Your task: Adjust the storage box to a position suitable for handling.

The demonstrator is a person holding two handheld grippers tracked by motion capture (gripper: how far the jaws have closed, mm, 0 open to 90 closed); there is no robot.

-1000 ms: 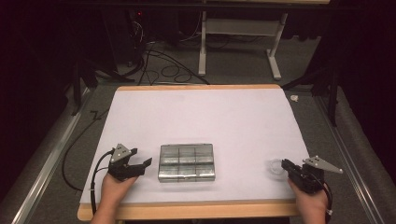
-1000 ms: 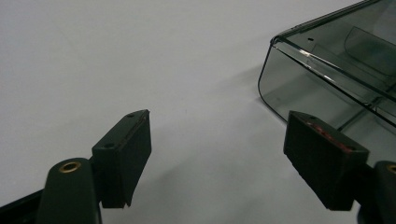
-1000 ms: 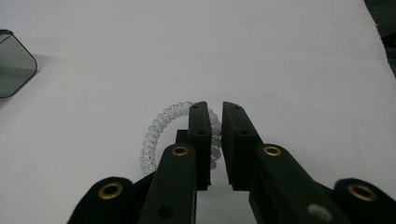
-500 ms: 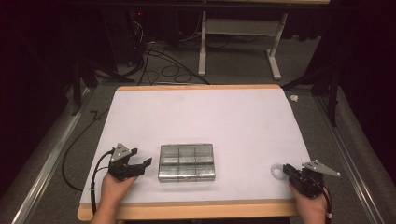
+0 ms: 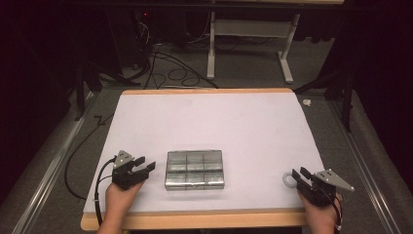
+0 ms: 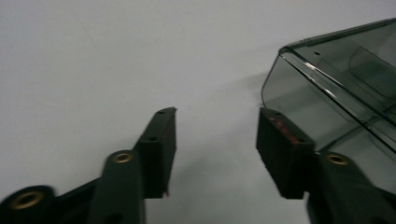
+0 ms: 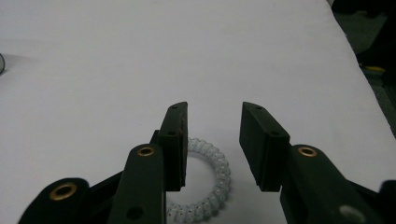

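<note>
**A:** While the box [image 5: 195,169] sits near the front edge of the table [image 5: 209,122], where's everything else relative to it?

**B:** Left gripper [image 5: 146,165] is just beside the box's left end, jaws part-spread and they've just been closing, nothing between them. In its own view one jaw sits right at the box [image 6: 336,79] corner; can't tell if it touches.

**A:** And the right one?

**B:** Right gripper [image 5: 298,173] is well off to the box's right. Its jaws have just been opening, and the coil ring [image 7: 210,182] lies flat on the table under them, not pinched. Ring [image 5: 288,180] is at the tips from above too.
</note>
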